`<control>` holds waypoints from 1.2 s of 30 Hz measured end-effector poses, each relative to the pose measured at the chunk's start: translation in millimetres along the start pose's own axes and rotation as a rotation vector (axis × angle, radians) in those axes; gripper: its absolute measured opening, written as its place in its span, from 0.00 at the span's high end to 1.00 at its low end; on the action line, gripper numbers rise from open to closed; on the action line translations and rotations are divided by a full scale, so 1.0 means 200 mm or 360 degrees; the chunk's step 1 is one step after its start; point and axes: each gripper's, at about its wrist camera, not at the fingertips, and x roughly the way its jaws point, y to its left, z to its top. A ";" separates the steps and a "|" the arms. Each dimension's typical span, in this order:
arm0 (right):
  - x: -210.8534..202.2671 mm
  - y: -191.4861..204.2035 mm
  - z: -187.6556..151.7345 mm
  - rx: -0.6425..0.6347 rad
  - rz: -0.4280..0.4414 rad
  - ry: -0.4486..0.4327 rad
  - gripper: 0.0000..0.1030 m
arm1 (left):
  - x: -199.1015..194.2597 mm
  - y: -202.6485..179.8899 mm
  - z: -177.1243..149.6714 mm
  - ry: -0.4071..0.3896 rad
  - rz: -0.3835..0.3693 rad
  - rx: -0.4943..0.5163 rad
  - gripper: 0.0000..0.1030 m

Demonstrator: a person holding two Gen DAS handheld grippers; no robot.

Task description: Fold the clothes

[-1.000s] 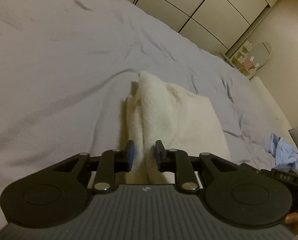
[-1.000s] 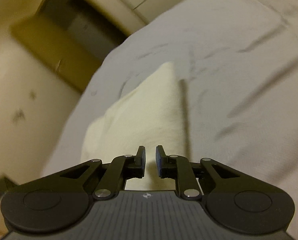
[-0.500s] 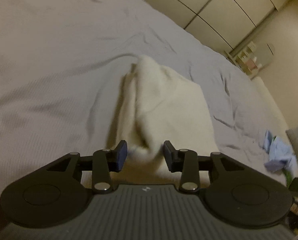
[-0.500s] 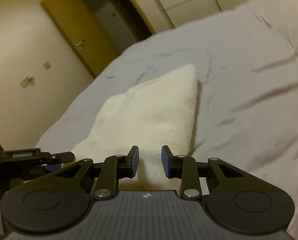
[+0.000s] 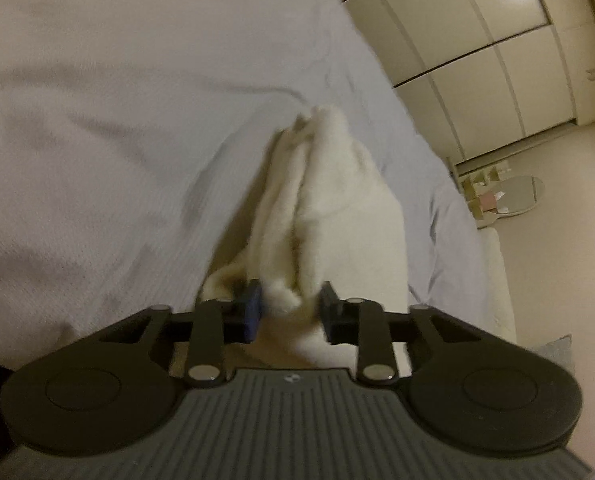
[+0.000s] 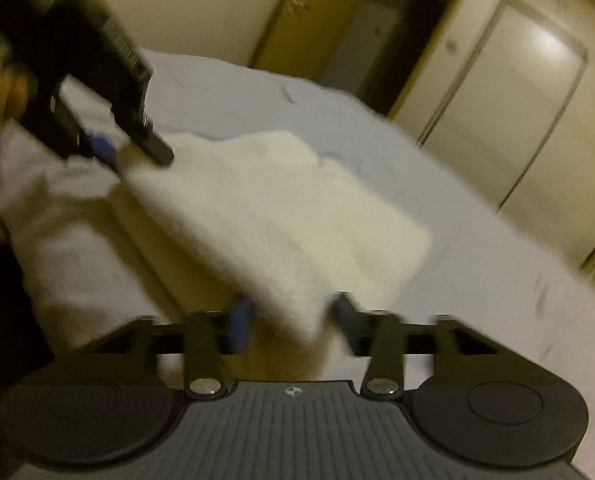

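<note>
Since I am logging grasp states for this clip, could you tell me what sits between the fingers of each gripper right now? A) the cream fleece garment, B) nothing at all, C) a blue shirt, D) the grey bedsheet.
A: a fold of the cream fleece garment lies between the parted fingers of the left gripper, and one corner of it lies between those of the right gripper.

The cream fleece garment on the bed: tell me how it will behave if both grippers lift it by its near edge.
The cream fleece garment will probably sag and unfold, since it lies in soft, rumpled layers. Its thick pile looks grippy rather than slippery, and it bulges between the open jaws of the left gripper and the right gripper. It likely drags on the bedsheet.
</note>
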 end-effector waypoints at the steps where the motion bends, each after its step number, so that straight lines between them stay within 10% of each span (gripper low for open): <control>1: -0.02 -0.01 -0.01 0.0019 0.0022 -0.0025 0.89 | -0.03 -0.02 -0.01 -0.0016 -0.0007 0.0047 0.81; 7: -0.10 -0.05 -0.09 0.0057 0.0087 -0.0065 0.91 | -0.08 -0.08 -0.11 -0.0057 0.0080 0.0305 0.81; 15: -0.01 0.04 -0.07 0.0024 0.0140 0.0002 0.78 | 0.06 0.02 -0.04 0.0004 0.0232 0.0261 0.73; 24: -0.14 -0.30 -0.04 0.0662 0.0313 -0.0058 0.66 | -0.17 -0.38 -0.10 -0.0211 0.0428 0.0852 0.75; 36: 0.21 -0.33 -0.08 0.0990 0.0331 0.0235 0.59 | 0.32 -0.42 -0.13 -0.0041 0.0619 0.1203 0.92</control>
